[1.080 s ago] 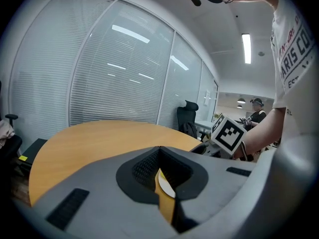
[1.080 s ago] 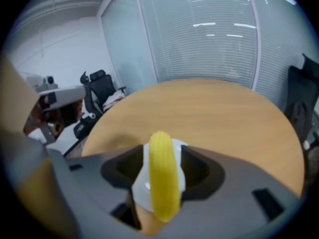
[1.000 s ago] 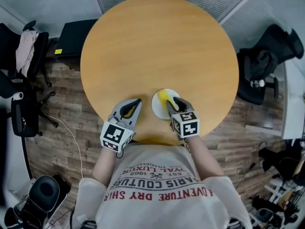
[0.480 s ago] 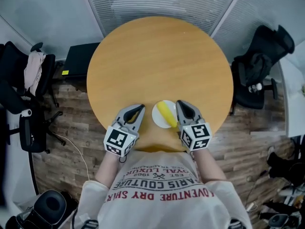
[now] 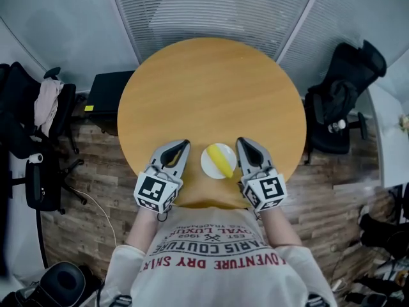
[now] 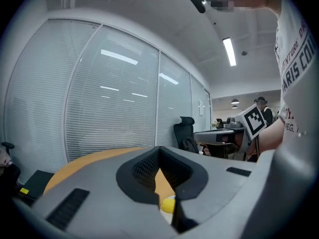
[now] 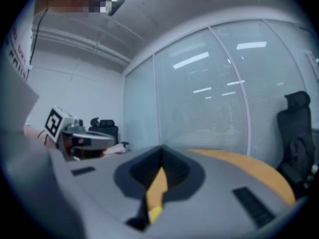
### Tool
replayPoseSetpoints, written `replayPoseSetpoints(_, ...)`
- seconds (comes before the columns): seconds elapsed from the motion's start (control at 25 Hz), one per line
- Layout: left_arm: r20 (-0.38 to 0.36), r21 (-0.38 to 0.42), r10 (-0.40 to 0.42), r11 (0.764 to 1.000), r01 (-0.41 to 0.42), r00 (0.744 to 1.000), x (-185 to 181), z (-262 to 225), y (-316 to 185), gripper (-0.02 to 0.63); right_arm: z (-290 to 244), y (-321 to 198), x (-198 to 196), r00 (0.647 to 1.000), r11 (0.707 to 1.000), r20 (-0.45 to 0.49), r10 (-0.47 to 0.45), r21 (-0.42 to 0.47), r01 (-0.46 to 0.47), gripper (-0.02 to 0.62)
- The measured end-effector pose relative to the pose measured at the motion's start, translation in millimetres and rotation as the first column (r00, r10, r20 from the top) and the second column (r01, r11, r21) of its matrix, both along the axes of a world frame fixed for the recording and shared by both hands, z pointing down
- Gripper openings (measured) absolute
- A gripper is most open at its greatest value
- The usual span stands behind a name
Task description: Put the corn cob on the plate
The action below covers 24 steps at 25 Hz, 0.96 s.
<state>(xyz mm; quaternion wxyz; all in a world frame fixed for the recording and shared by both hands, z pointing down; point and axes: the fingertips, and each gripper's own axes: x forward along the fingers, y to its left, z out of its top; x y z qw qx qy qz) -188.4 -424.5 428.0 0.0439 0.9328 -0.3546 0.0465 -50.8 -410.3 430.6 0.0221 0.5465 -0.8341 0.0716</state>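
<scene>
Overhead, closed, empty hand-held grippers point(image 5: 181, 146) point(image 5: 243, 143) hover over a seemingly wooden table point(image 5: 211, 88) amid chairs point(image 5: 339, 101).

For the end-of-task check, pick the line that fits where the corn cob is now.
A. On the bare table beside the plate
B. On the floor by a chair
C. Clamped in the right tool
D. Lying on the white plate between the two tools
D: in the head view the corn cob lies on the plate, with the left tool and right tool to either side, neither gripping it.

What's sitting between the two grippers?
The white plate with the corn cob on it, between left gripper and right gripper; head view shows it.
</scene>
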Motion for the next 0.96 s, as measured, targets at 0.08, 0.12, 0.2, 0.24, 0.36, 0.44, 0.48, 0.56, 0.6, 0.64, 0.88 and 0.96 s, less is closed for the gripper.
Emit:
replayPoseSetpoints(0.08, -0.007, 0.0, -0.013, 1.0, 0.013, 1.0, -2.2, -0.7, -0.4, 0.034, -2.4, 0.4, -1.7, 1.0, 1.0, -0.005, -0.004, 0.008, 0.004, 0.029)
replayPoseSetpoints(0.12, -0.011, -0.001, -0.016, 1.0, 0.016, 1.0, -3.3, -1.2, 0.0, 0.034, -3.4, 0.5, -3.3, 1.0, 1.0, -0.009, -0.006, 0.011, 0.007, 0.029)
replayPoseSetpoints(0.2, -0.018, 0.0, -0.019, 1.0, 0.019, 1.0, -4.1, -2.8, 1.3, 0.034, -4.9, 0.7, -5.9, 1.0, 1.0, -0.018, -0.011, 0.015, 0.012, 0.029)
replayPoseSetpoints(0.24, -0.02, 0.003, -0.021, 1.0, 0.021, 1.0, -4.3, -4.0, 2.0, 0.034, -5.2, 0.8, -6.9, 1.0, 1.0, -0.022, -0.013, 0.017, 0.013, 0.029)
replayPoseSetpoints(0.36, -0.021, 0.009, -0.028, 1.0, 0.028, 0.999, -8.1, -6.6, 3.7, 0.034, -4.7, 0.7, -10.3, 1.0, 1.0, -0.027, -0.01, 0.016, 0.011, 0.028)
replayPoseSetpoints(0.44, -0.023, 0.01, -0.033, 0.999, 0.033, 0.999, -11.7, -7.3, 3.7, 0.034, -3.7, 0.4, -12.9, 1.0, 1.0, -0.028, -0.008, 0.013, 0.008, 0.029)
replayPoseSetpoints(0.48, -0.024, 0.011, -0.036, 0.999, 0.037, 0.999, -13.5, -7.5, 3.4, 0.034, -3.5, 0.2, -14.6, 1.0, 1.0, -0.029, -0.009, 0.013, 0.009, 0.029)
replayPoseSetpoints(0.56, -0.025, 0.012, -0.043, 0.999, 0.043, 0.999, -17.0, -7.5, 2.5, 0.034, -3.2, -0.1, -18.0, 0.999, 1.0, -0.035, -0.014, 0.015, 0.014, 0.029)
replayPoseSetpoints(0.6, -0.025, 0.011, -0.046, 0.999, 0.046, 0.999, -18.4, -6.9, 2.0, 0.034, -2.7, -0.3, -19.4, 0.999, 1.0, -0.038, -0.017, 0.017, 0.017, 0.028)
replayPoseSetpoints(0.64, -0.025, 0.009, -0.048, 0.999, 0.049, 0.999, -19.6, -5.9, 1.4, 0.034, -2.3, -0.5, -20.9, 0.999, 1.0, -0.042, -0.019, 0.016, 0.02, 0.028)
replayPoseSetpoints(0.88, -0.037, -0.01, -0.054, 0.999, 0.054, 0.998, -23.5, -3.8, -1.1, 0.034, 0.6, -1.7, -24.4, 0.998, 1.0, -0.052, -0.024, -0.003, 0.024, 0.029)
replayPoseSetpoints(0.96, -0.04, -0.01, -0.056, 0.998, 0.055, 0.998, -24.7, -5.5, -2.2, 0.034, 0.7, -2.2, -25.6, 0.998, 1.0, -0.053, -0.027, -0.006, 0.027, 0.029)
